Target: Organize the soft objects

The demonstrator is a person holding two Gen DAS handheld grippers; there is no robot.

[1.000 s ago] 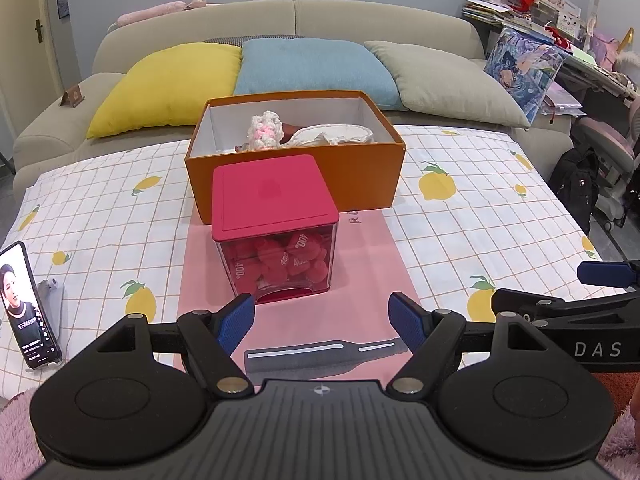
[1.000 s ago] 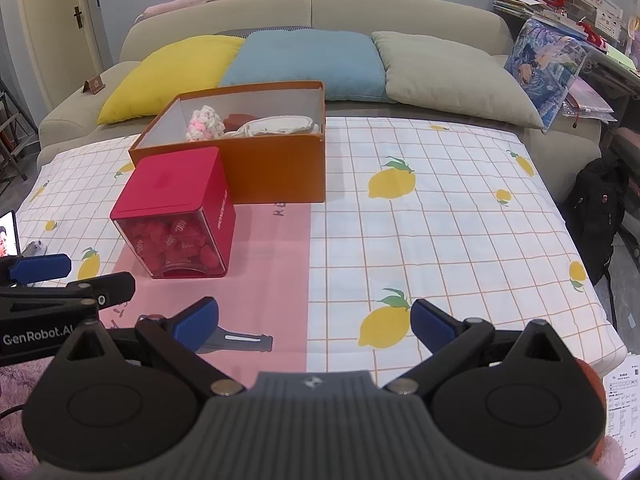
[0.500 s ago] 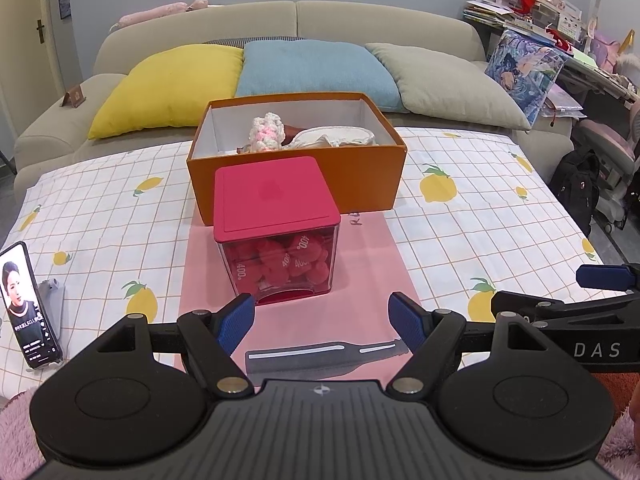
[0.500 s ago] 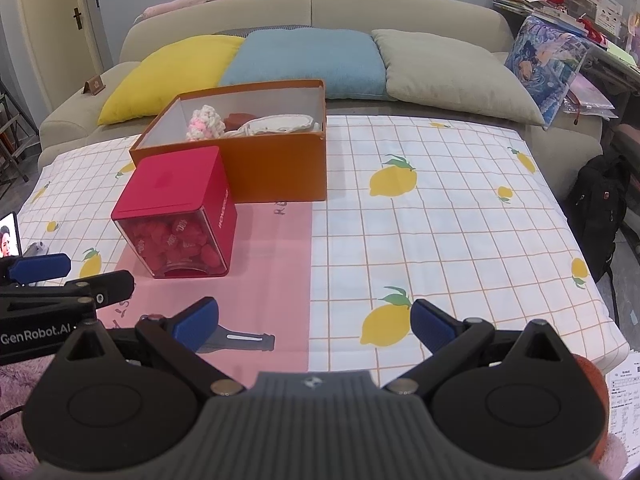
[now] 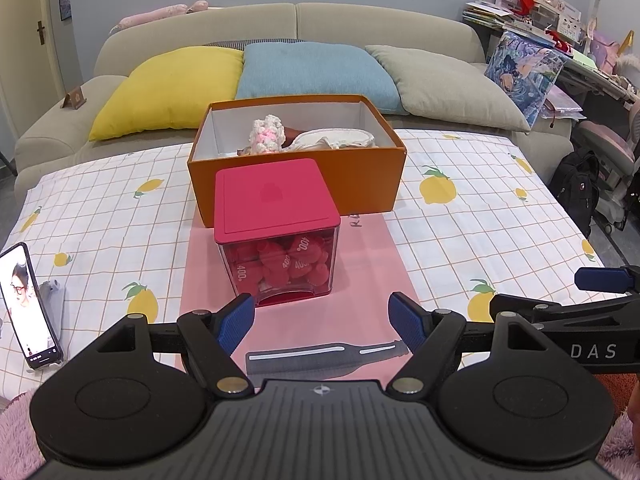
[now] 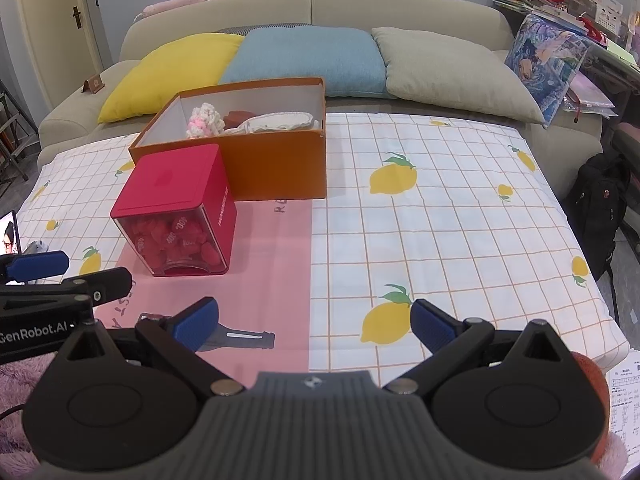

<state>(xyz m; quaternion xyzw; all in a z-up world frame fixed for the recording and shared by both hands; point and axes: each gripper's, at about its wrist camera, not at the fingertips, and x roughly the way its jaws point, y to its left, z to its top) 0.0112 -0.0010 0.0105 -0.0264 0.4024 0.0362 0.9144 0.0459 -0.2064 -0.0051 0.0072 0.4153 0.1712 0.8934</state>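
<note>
An open orange box (image 5: 352, 180) (image 6: 280, 160) stands mid-table and holds a white-and-pink knitted piece (image 5: 266, 134) (image 6: 202, 120), a dark red item and a white fabric item (image 5: 332, 140) (image 6: 276, 122). In front of it sits a clear cube with a red lid (image 5: 274, 200) (image 6: 172, 182), full of red soft pieces (image 5: 280, 264). My left gripper (image 5: 322, 322) is open and empty, just short of the cube. My right gripper (image 6: 314, 326) hangs open and empty over the tablecloth, to the right of the cube.
A lemon-print cloth (image 6: 440, 220) with a pink mat (image 5: 352, 280) covers the table. A phone (image 5: 26, 308) leans at the left edge. Behind is a sofa with yellow (image 5: 168, 88), blue (image 5: 316, 72) and grey (image 5: 444, 84) cushions. A black backpack (image 6: 600, 208) sits right.
Both grippers have drifted very slightly; the box and the cube sit a touch lower in the left wrist view. Nothing was taken hold of or let go.
</note>
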